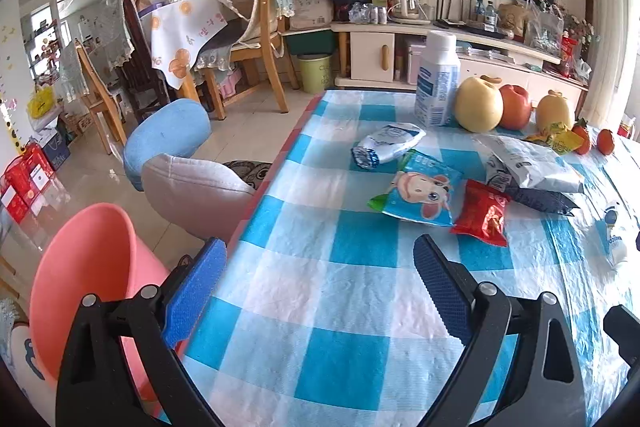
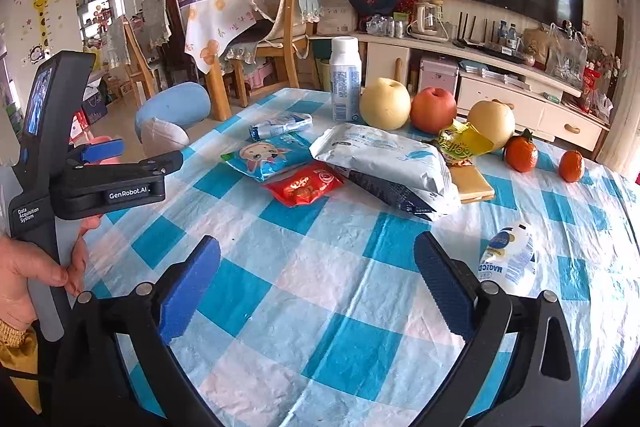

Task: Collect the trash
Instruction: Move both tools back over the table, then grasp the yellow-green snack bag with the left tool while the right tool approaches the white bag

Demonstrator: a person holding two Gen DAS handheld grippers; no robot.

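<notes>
Left black two-finger gripper (image 1: 316, 283) and right black two-finger gripper (image 2: 316, 283) are held wide apart, empty, above the blue-checked tablecloth (image 2: 328, 307).

Trash on checked counter (image 2: 320, 287), all lying flat:
- blue cartoon wrapper (image 2: 266, 155), touching red wrapper (image 2: 306, 183) at its near edge
- crumpled white-blue pack (image 2: 280, 125), behind these
- large white bag (image 2: 384, 157) over dark packet (image 2: 384, 193)
- yellow wrapper (image 2: 464, 143) against pear
- small white pouch (image 2: 510, 257), apart
- pink bin (image 1: 80, 267) beside counter edge, mouth open.
</notes>
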